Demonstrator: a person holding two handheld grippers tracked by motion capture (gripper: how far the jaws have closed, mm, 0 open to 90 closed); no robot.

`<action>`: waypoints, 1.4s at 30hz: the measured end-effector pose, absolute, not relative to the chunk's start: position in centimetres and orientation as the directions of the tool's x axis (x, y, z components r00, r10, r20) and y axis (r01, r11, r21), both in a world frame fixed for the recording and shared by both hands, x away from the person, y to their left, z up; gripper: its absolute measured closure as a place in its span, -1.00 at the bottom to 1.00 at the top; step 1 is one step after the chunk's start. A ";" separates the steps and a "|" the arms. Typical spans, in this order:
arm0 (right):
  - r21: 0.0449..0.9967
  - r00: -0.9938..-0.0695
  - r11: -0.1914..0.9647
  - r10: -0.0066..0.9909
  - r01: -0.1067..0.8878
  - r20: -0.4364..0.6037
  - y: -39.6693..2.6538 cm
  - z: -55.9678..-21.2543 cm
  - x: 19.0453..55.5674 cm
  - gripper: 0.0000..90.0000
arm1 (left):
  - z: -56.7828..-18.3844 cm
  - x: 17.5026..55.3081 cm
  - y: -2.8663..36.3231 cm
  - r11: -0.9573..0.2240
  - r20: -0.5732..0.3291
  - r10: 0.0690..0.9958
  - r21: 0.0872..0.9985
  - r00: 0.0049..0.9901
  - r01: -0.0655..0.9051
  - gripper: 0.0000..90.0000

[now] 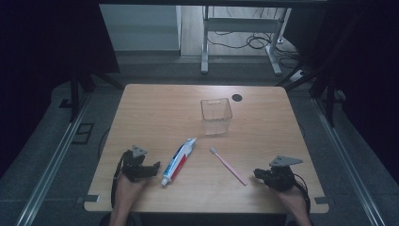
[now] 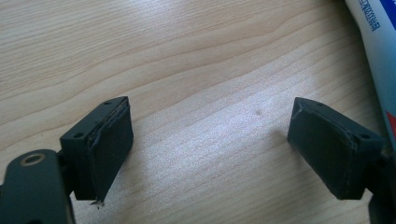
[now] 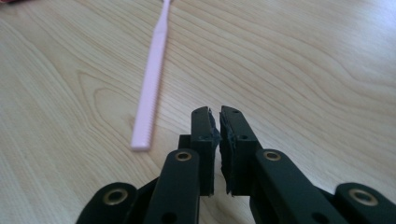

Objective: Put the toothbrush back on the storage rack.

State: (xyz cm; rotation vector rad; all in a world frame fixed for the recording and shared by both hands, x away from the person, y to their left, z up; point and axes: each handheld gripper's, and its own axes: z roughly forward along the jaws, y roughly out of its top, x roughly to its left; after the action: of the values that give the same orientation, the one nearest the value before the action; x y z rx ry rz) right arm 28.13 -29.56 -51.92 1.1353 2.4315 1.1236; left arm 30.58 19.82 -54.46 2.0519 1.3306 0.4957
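Looking down from the high view, a pale wooden surface (image 1: 155, 113) carries four things. A clear plastic cup (image 1: 216, 116) stands upright toward the far middle, near a dark round hole (image 1: 237, 97) in the wood. A toothpaste tube (image 1: 179, 161) lies slanted near the front, cap end toward the person. A pink toothbrush (image 1: 228, 165) lies to its right, bristle end farther away, apart from the tube. The left gripper (image 1: 151, 167) rests on the wood just left of the tube's cap end, held in the person's left hand (image 1: 126, 184). The right gripper (image 1: 259, 174) sits near the front right, its tips just beside the handle end of the toothbrush, with the right hand (image 1: 292, 195) behind it.

From the left gripper view, the jaws stand spread wide over bare wood grain, nothing between them. The toothpaste tube (image 2: 377, 51) runs along the right edge, just beyond the right-hand jaw; whether it touches the jaw I cannot tell.

From the right gripper view, the jaws are pressed almost together with a thin slit left between the pads (image 3: 209, 140), pinching nothing. The toothbrush (image 3: 152, 79) lies on the wood to their left, handle end nearest, close to the jaws but apart from them.
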 end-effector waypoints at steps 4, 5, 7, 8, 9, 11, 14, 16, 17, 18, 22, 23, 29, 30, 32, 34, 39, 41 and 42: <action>0.723 -0.689 0.415 0.715 0.552 0.116 -28.8 -51.6 28.2 0.92 | -54.5 30.6 19.8 -0.287 -0.028 0.908 0.686 0.418 0.669 -0.68; 0.721 -0.694 0.415 0.709 0.555 0.127 -28.6 -51.5 28.2 0.95 | -54.5 30.6 19.8 -0.287 -0.027 0.908 0.686 0.418 0.669 -0.68; 0.716 -0.704 0.415 0.694 0.561 0.149 -28.2 -51.5 28.3 0.98 | -54.5 30.6 19.8 -0.287 -0.027 0.908 0.685 0.418 0.669 -0.68; 0.712 -0.707 0.420 0.691 0.563 0.151 -27.9 -51.5 28.2 0.98 | -54.5 30.6 19.8 -0.287 -0.027 0.908 0.685 0.418 0.669 -0.68; 0.711 -0.711 0.425 0.687 0.561 0.150 -27.8 -51.5 28.3 0.98 | -54.5 30.6 19.8 -0.287 -0.028 0.908 0.685 0.418 0.669 -0.68; 0.710 -0.718 0.430 0.679 0.558 0.154 -27.4 -51.4 28.2 0.98 | -54.4 30.6 19.8 -0.287 -0.027 0.908 0.685 0.418 0.670 -0.68; 0.706 -0.732 0.438 0.661 0.557 0.167 -26.7 -51.3 28.2 0.99 | -54.4 30.6 19.8 -0.288 -0.027 0.908 0.685 0.418 0.670 -0.68; 0.702 -0.738 0.448 0.654 0.554 0.165 -26.3 -51.3 28.2 0.98 | -54.4 30.6 19.8 -0.288 -0.027 0.908 0.685 0.418 0.670 -0.68; 0.700 -0.744 0.454 0.648 0.552 0.166 -26.0 -51.4 28.2 0.98 | -54.4 30.6 19.8 -0.287 -0.028 0.908 0.685 0.418 0.670 -0.68; 0.697 -0.746 0.456 0.644 0.553 0.171 -25.8 -51.4 28.2 0.99 | -54.4 30.6 19.8 -0.287 -0.028 0.908 0.685 0.418 0.670 -0.68; 0.688 -0.762 0.478 0.625 0.546 0.170 -24.8 -51.7 28.3 0.98 | -54.4 30.6 19.8 -0.287 -0.028 0.908 0.685 0.418 0.670 -0.68; 0.684 -0.763 0.483 0.623 0.547 0.171 -24.6 -51.8 28.3 0.98 | -54.5 30.6 19.8 -0.287 -0.028 0.908 0.685 0.418 0.670 -0.68; 0.665 -0.770 0.512 0.621 0.543 0.150 -24.1 -52.4 28.5 0.98 | -54.5 30.6 19.8 -0.287 -0.028 0.908 0.685 0.418 0.670 -0.68; 0.662 -0.767 0.511 0.623 0.548 0.153 -24.1 -52.5 28.6 0.98 | -54.4 30.6 19.8 -0.287 -0.028 0.908 0.685 0.418 0.670 -0.68; 0.660 -0.765 0.513 0.626 0.548 0.149 -24.3 -52.5 28.8 0.98 | -54.5 30.6 19.8 -0.287 -0.028 0.908 0.685 0.418 0.669 -0.68; 0.658 -0.761 0.513 0.632 0.551 0.144 -24.5 -52.5 29.0 0.98 | -54.5 30.6 19.8 -0.287 -0.028 0.908 0.686 0.418 0.669 -0.68; 0.652 -0.744 0.507 0.655 0.564 0.135 -25.3 -52.5 29.6 0.98 | -54.5 30.6 19.8 -0.287 -0.028 0.908 0.686 0.418 0.669 -0.68; 0.647 -0.737 0.504 0.663 0.572 0.134 -25.6 -52.4 29.9 0.98 | -54.5 30.6 19.8 -0.287 -0.028 0.908 0.686 0.418 0.669 -0.68; 0.647 -0.738 0.507 0.662 0.570 0.131 -25.8 -52.4 30.1 0.98 | -54.5 30.6 19.8 -0.287 -0.028 0.908 0.686 0.418 0.669 -0.68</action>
State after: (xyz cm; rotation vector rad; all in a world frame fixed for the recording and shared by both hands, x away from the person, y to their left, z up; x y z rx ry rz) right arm 30.06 -25.84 -52.45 1.0735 2.6090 1.0437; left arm 30.57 19.82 -54.46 2.0515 1.3306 0.4953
